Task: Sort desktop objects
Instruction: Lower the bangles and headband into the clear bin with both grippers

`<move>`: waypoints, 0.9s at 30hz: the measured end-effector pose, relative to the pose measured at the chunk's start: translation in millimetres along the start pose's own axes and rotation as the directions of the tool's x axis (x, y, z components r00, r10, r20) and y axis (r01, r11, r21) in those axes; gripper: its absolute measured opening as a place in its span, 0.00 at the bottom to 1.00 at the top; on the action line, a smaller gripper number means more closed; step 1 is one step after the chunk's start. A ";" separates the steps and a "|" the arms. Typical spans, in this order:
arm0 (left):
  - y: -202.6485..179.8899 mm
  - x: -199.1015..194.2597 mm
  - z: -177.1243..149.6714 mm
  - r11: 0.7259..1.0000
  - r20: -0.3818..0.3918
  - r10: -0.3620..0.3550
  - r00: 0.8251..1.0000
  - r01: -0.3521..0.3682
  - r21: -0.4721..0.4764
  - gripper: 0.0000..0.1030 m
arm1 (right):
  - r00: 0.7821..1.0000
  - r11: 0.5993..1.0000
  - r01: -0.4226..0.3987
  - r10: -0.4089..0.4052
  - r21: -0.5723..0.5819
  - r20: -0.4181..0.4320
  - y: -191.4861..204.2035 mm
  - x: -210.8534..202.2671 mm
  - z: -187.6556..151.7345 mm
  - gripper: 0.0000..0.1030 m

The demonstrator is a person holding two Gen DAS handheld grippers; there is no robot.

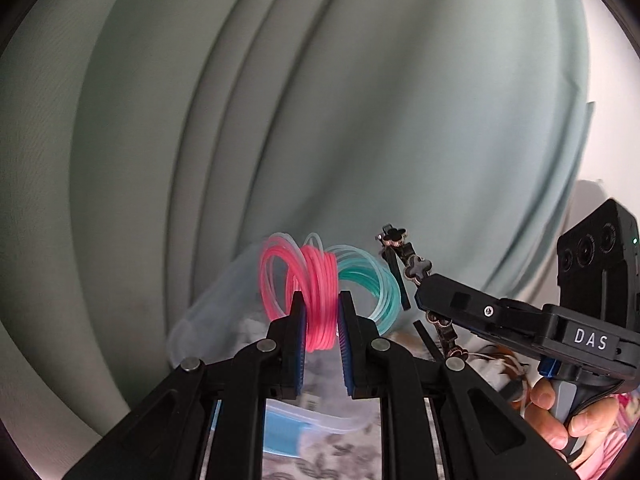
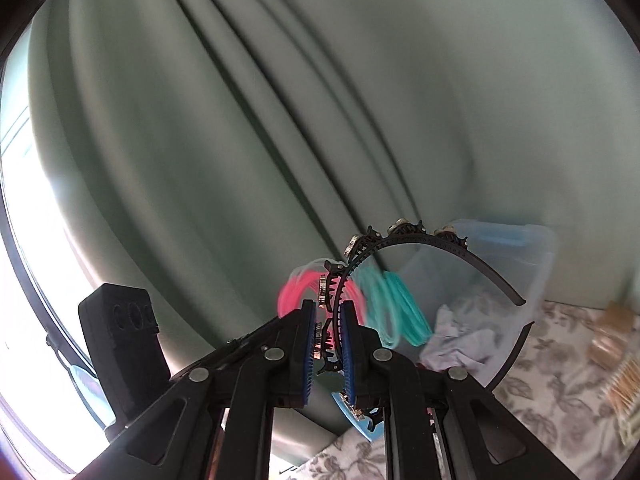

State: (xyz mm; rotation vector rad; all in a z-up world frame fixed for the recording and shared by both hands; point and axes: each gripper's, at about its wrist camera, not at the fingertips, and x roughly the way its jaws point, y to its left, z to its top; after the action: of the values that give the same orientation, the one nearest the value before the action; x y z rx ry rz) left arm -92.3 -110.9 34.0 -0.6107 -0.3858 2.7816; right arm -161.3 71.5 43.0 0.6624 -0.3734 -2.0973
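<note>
My left gripper (image 1: 322,300) is shut on a bundle of thin hair ties (image 1: 320,280), pink in the middle, teal on the right and clear on the left, held up in the air. The bundle also shows blurred in the right wrist view (image 2: 384,300). My right gripper (image 2: 328,308) is shut on a black toothed headband (image 2: 440,240) with clover ornaments; its arc curves up and to the right. In the left wrist view the right gripper (image 1: 418,298) sits just right of the hair ties, with the headband (image 1: 412,268) sticking out above and below it.
A clear plastic bin (image 2: 520,264) with a blue handle holds crumpled white cloth (image 2: 460,332), on a floral tablecloth (image 2: 560,380). It shows below the left gripper (image 1: 312,420) too. A grey-green curtain (image 1: 320,100) fills the background. Wooden sticks (image 2: 624,384) lie at far right.
</note>
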 end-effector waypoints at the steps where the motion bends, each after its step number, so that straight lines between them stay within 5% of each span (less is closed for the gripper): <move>1: 4.2 4.1 -1.0 1.000 -0.007 0.011 1.000 -0.011 -0.004 0.15 | 1.000 1.000 0.000 0.000 -0.003 -0.012 -1.5 8.0 -1.2 0.13; 17: 35.4 73.3 -34.9 0.995 -0.167 0.098 0.981 -0.102 -0.019 0.15 | 0.986 0.998 0.052 -0.047 0.032 -0.158 -42.5 95.1 -27.9 0.13; 27: 37.3 90.1 -40.1 0.992 -0.202 0.121 0.972 -0.123 0.001 0.15 | 0.985 0.998 0.042 -0.033 0.054 -0.169 -31.2 72.9 -16.4 0.16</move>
State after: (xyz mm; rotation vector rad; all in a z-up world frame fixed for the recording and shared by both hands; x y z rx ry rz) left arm -161.1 -109.4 -46.0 -0.9391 -0.3310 2.7979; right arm -206.8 28.8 -8.8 0.8795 -0.3294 -2.0546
